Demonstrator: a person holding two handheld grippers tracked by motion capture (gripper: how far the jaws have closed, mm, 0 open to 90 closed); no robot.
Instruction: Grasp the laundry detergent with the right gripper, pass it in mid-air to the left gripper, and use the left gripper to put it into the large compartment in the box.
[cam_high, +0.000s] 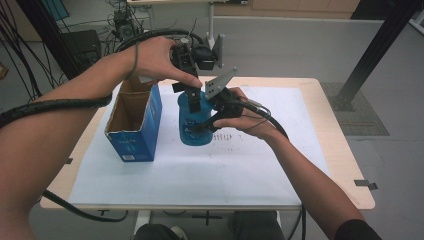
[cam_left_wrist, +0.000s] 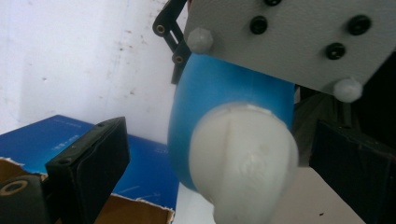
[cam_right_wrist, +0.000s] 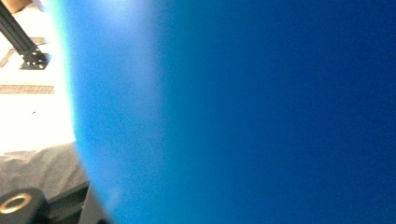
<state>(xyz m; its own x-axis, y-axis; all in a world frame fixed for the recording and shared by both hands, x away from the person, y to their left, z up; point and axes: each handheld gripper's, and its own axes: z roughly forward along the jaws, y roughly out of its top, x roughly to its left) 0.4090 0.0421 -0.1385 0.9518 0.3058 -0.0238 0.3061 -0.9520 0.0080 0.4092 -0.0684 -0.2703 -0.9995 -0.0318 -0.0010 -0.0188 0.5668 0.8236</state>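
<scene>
A blue bottle (cam_high: 192, 129) with a white cap stands upright on the white sheet near the middle of the table. My right gripper (cam_high: 204, 125) comes in from the right and is shut on the bottle's body, whose blue wall (cam_right_wrist: 233, 112) looms close in the right gripper view. My left gripper (cam_high: 193, 95) hangs over the bottle's top, pointing down. In the left gripper view the white cap (cam_left_wrist: 243, 163) sits between its two black jaws with a gap on each side, so my left gripper (cam_left_wrist: 224, 163) is open. The right gripper's grey plate (cam_left_wrist: 289, 37) shows just beyond the bottle.
An open blue cardboard box (cam_high: 135, 122) stands just left of the bottle, close to my left forearm. The white sheet (cam_high: 200, 175) covers most of the wooden table (cam_high: 345, 165). Cables trail off the table's left side, and a black frame post (cam_high: 375, 50) rises at the far right.
</scene>
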